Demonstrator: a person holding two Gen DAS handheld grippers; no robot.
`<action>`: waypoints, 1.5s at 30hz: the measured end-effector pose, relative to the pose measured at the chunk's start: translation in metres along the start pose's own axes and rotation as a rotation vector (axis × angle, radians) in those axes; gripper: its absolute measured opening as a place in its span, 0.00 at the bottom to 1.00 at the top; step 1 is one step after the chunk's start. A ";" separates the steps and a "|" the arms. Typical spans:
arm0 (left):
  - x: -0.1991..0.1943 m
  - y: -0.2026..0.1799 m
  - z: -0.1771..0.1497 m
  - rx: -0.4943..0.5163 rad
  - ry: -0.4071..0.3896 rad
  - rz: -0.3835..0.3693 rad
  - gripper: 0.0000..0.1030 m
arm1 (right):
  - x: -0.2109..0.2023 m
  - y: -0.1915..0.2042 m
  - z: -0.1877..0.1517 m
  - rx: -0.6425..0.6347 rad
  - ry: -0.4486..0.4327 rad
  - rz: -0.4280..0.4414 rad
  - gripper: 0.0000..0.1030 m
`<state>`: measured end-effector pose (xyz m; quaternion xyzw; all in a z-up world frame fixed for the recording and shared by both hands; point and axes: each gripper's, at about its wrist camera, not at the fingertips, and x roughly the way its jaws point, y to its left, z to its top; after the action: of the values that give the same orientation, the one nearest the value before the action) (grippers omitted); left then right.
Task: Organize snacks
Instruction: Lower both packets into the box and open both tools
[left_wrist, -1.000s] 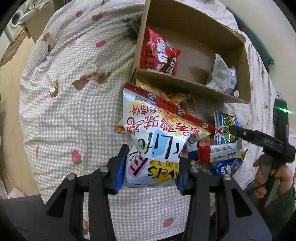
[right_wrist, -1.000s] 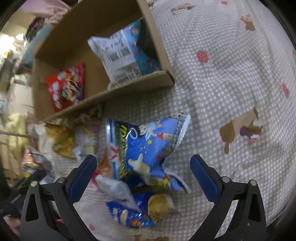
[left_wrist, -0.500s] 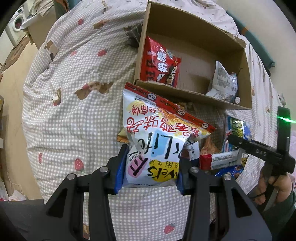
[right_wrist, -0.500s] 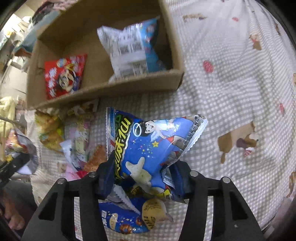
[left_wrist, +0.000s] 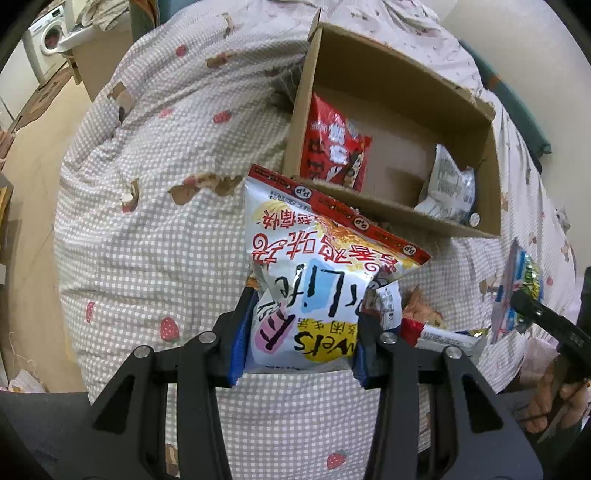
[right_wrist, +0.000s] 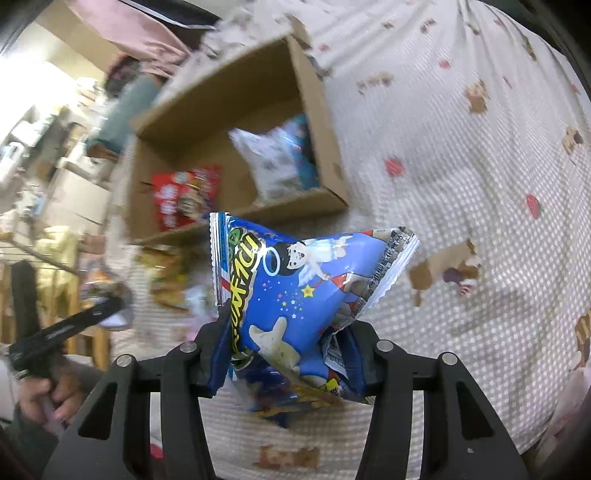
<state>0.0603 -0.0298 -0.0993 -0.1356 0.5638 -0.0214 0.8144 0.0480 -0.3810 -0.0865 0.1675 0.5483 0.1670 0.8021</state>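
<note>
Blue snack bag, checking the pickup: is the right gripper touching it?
Touching. The right wrist view shows the right gripper pinching the blue snack bag from both sides.

Glossy foil bag (right_wrist: 295, 291), matt cardboard box (left_wrist: 391, 74)

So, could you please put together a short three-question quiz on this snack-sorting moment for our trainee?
1. True or false: the left gripper holds a white snack bag.
2. What does the right gripper hold? A) a red packet B) a blue snack bag C) nothing
3. How many packets lie in the cardboard box?

Key:
1. True; its pads press on the bag.
2. B.
3. Two: a red packet on one side, a white packet on the other.
</note>
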 end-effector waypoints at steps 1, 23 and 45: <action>-0.003 -0.001 0.001 0.000 -0.010 -0.006 0.39 | -0.007 0.005 0.000 -0.016 -0.025 0.022 0.51; -0.031 -0.062 0.113 0.122 -0.205 -0.053 0.39 | -0.007 0.081 0.115 -0.138 -0.243 0.113 0.51; 0.057 -0.068 0.117 0.126 -0.068 -0.060 0.40 | 0.092 0.057 0.150 -0.064 -0.103 0.091 0.54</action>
<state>0.1971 -0.0829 -0.0967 -0.1016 0.5290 -0.0767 0.8390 0.2155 -0.3014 -0.0850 0.1747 0.4926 0.2120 0.8257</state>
